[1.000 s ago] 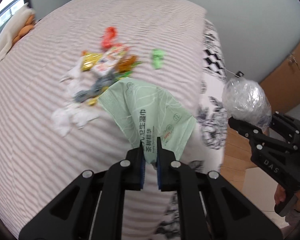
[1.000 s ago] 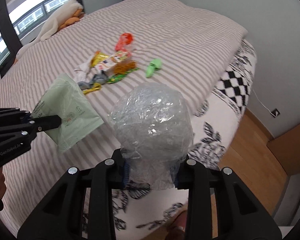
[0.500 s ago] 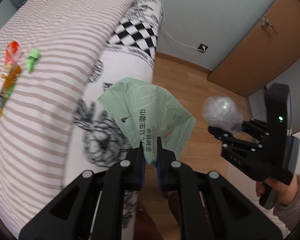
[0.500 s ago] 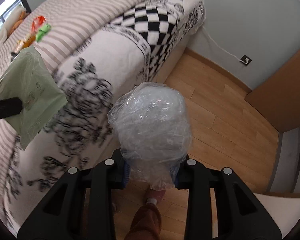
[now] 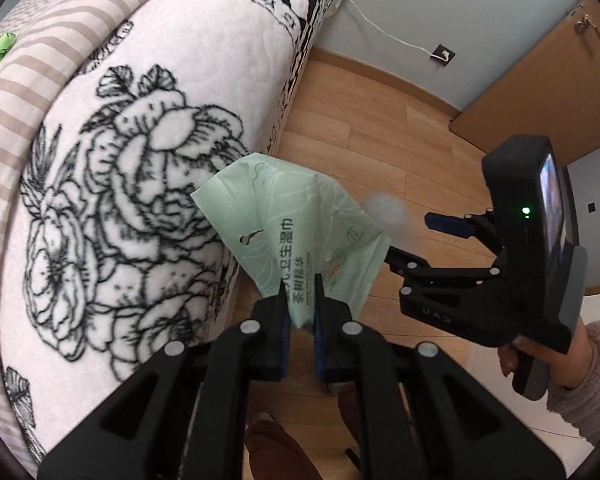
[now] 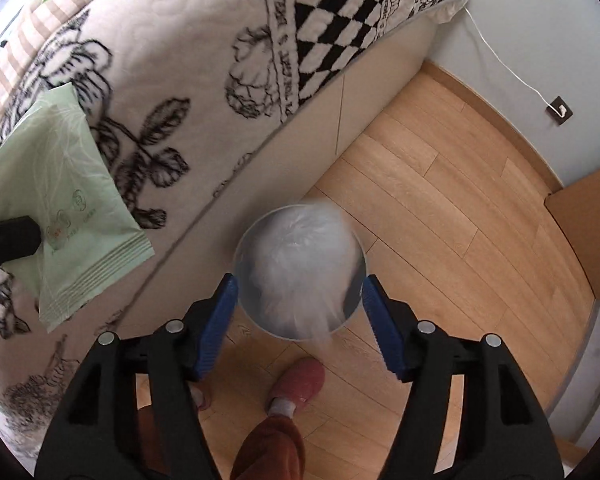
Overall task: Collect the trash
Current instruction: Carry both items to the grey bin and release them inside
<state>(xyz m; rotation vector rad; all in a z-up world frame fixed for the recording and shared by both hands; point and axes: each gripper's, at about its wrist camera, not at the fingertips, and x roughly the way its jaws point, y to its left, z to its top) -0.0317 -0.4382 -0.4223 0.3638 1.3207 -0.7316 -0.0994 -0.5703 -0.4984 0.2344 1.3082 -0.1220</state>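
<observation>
Two loads are in play. Your right gripper [image 6: 298, 308] is spread wide, and the blurred ball of clear crinkled plastic [image 6: 300, 268] is loose between its fingers, directly over the round translucent bin [image 6: 240, 248] on the floor below. Your left gripper [image 5: 300, 312] is clamped on the pale green wipes packet [image 5: 300, 236]; carry it over that rim before letting go. Only the right wrist view shows the bin.

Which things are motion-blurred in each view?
Right wrist: the plastic ball, dropping over the bin, is smeared, while the open right gripper is sharp. Left wrist: the ball is a faint blur; the wipes pack is crisp.
</observation>
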